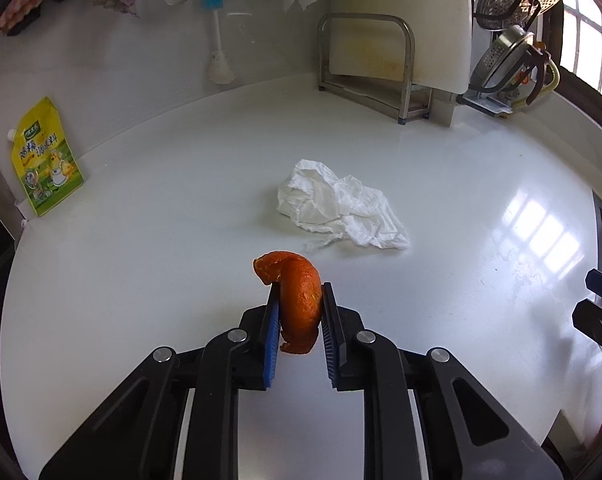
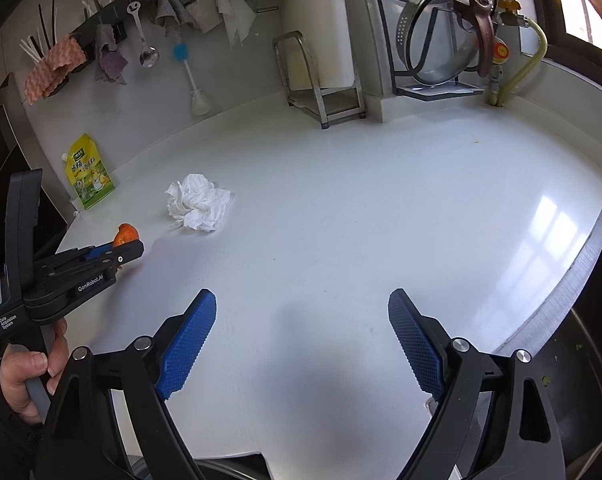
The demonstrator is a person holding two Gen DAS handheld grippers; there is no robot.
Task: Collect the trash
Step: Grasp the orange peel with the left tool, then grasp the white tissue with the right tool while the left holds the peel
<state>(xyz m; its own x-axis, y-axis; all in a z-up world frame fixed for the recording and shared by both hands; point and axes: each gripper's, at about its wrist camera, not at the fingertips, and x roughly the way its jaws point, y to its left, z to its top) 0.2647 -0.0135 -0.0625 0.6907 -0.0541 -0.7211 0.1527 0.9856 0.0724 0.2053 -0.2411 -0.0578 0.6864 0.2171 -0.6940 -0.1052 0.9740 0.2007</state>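
My left gripper (image 1: 299, 292) is shut on a curled orange peel (image 1: 297, 300) and holds it just above the white counter (image 1: 141, 260). The peel sticks up past the blue pads. A crumpled white tissue (image 1: 341, 206) lies on the counter beyond the peel. In the right wrist view the left gripper (image 2: 131, 246) with the orange peel (image 2: 126, 234) is at the left, and the tissue (image 2: 199, 202) lies just past it. My right gripper (image 2: 301, 304) is wide open and empty above the counter's front part.
A yellow seasoning pouch (image 1: 47, 156) leans against the back wall at the left. A metal rack (image 1: 365, 64) with a cutting board stands at the back. Pot lids and a steamer (image 2: 441, 40) sit at the back right. A dark sink edge (image 2: 581, 280) borders the right.
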